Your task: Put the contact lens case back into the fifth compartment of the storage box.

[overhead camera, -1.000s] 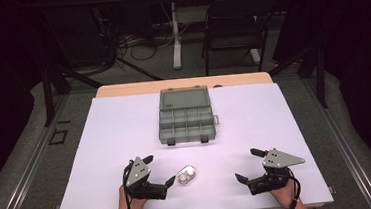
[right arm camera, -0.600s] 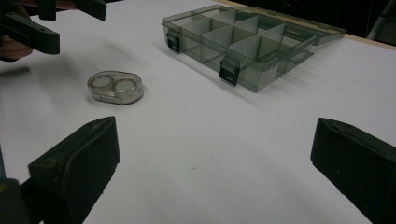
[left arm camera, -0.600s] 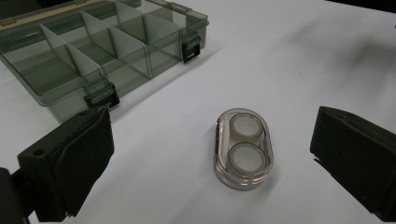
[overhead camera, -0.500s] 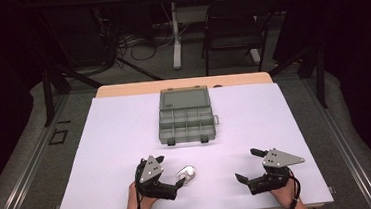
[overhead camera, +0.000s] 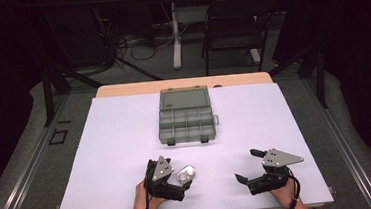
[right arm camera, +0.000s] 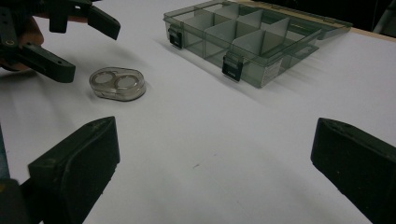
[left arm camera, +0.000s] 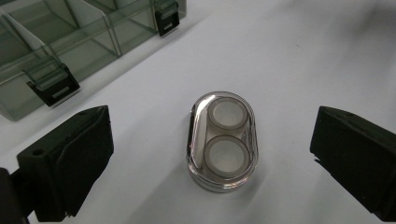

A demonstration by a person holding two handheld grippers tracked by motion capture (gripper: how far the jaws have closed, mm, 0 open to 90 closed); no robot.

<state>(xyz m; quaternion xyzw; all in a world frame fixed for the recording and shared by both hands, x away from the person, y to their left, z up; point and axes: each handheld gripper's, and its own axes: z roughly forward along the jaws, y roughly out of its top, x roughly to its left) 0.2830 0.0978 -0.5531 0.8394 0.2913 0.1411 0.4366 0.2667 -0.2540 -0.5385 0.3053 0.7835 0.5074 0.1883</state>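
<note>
A small clear oval case (overhead camera: 186,173) with two white rings inside lies flat on the white table (overhead camera: 116,140) near the front edge. In the left gripper view the case (left arm camera: 223,140) sits between the jaws without touching either. My left gripper (overhead camera: 184,179) is open, one jaw on each side of the case. My right gripper (overhead camera: 247,166) is open over bare table at the front right, holding nothing. The right gripper view looks across the table at the case (right arm camera: 117,83) and the left gripper (right arm camera: 91,51) beside it.
A grey see-through compartment box (overhead camera: 186,115) lies open at the table's middle back, its lid folded away and its two black latches toward me. It appears in the gripper views as the box (left arm camera: 56,46) and the box (right arm camera: 252,37). A folding chair (overhead camera: 232,25) stands beyond the table.
My left gripper has moved right toward the oval case, and its open jaws now straddle it. The right gripper and the box have not moved.
</note>
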